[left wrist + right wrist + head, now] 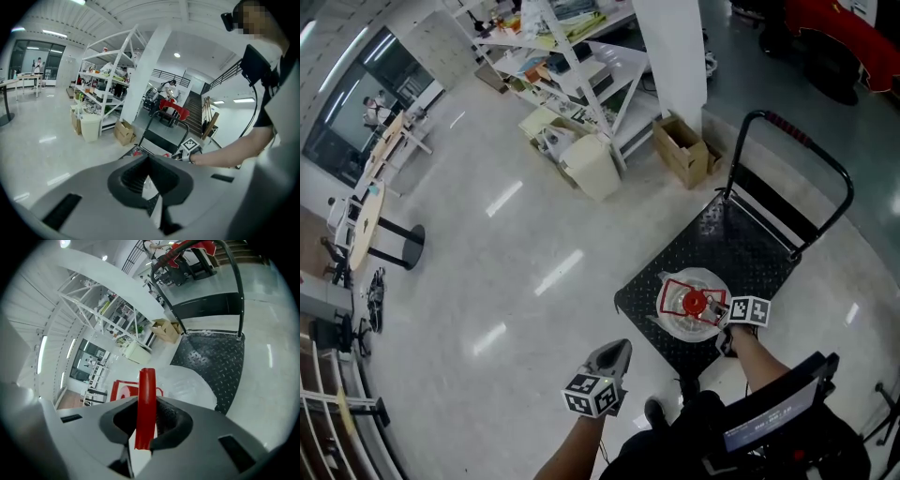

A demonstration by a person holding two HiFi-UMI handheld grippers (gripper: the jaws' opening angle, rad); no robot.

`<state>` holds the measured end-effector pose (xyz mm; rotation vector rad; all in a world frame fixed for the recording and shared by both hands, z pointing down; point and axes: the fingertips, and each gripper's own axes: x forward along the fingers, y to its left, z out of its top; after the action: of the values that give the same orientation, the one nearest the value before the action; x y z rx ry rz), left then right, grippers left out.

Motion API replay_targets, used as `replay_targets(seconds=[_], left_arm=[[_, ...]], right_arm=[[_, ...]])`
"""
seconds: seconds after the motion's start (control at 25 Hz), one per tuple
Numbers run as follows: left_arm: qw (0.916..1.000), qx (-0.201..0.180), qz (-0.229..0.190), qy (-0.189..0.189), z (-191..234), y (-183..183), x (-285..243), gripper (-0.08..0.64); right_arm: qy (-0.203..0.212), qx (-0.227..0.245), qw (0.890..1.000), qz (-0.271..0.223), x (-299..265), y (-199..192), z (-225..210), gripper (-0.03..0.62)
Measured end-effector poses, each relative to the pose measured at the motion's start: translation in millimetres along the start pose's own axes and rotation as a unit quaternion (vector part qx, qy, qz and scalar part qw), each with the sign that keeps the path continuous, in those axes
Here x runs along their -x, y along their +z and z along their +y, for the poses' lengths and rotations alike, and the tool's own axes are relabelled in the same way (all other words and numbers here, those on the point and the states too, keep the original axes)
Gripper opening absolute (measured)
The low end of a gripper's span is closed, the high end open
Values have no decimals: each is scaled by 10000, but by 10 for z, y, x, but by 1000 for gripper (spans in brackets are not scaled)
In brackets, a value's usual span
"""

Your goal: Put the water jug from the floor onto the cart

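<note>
The water jug is a clear, pale bottle with a red cap and a red carry handle. It stands on the near left corner of the black diamond-plate cart. My right gripper is shut on that handle; in the right gripper view the red handle runs upright between the jaws of my right gripper, with the jug's body beyond. My left gripper hangs over the bare floor left of the cart, shut with nothing in it. In its own view my left gripper faces the cart.
The cart's black push bar rises at its far end. Beyond it lie a cardboard box, a white bin, white shelving and a white pillar. A round table stands far left.
</note>
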<state>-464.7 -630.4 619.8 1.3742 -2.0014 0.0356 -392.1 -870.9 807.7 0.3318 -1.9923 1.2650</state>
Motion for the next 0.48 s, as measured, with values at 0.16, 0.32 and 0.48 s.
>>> replay_targets(seconds=[0.16, 0.32, 0.48], left_arm=[[10000, -37, 25, -71, -48, 59, -40, -9], [9999, -121, 31, -109, -95, 106, -40, -9], [9995, -237, -58, -190, -223, 209, -9, -9]], right_arm=[[-19, -3, 10000, -4, -16, -80, -82, 60], [31, 276, 9996, -113, 5, -85, -19, 82], [55, 587, 9980, -247, 251, -30, 37, 180]])
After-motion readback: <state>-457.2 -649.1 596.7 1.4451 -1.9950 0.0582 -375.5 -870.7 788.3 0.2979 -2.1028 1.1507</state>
